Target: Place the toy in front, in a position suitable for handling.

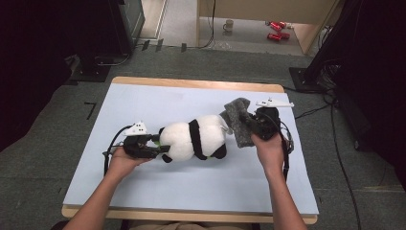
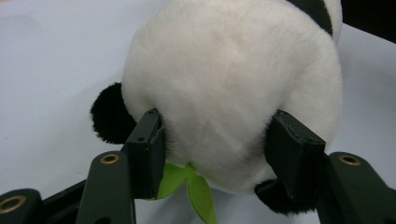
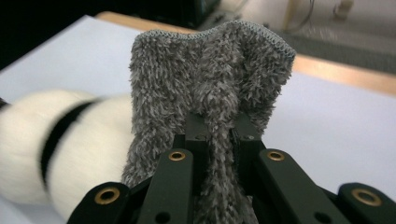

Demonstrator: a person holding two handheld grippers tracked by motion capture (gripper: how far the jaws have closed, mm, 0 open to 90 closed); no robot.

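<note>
**Plush panda, grey fleece cloth: held at both ends**

Item 1: plush panda [image 1: 194, 139]. Lies on its side on the pale blue desk [image 1: 158, 191], about midway between the near and far edges, slightly right of centre. Long axis runs roughly left to right, tilted a little toward the far right corner. One rounded white end points to the left edge; the end toward the cloth points right. A green felt leaf [image 2: 189, 186] shows at the left end.

Item 2: grey fleece cloth [image 1: 239, 122]. Stands bunched and upright just beside the panda's right end, touching it or nearly so.

Item 3: left gripper [image 1: 155, 146]. Jaws partly open, pressed into the panda's white end from both sides, holding it.

Item 4: right gripper [image 3: 219, 128]. Jaws nearly together, pinching a fold of the cloth.

Handling note: judged step is bringing the cloth onto the panda. Keep the left grip steady as an anchor; carry the cloth along the long axis, low enough to drape, without dragging the toy.
</note>
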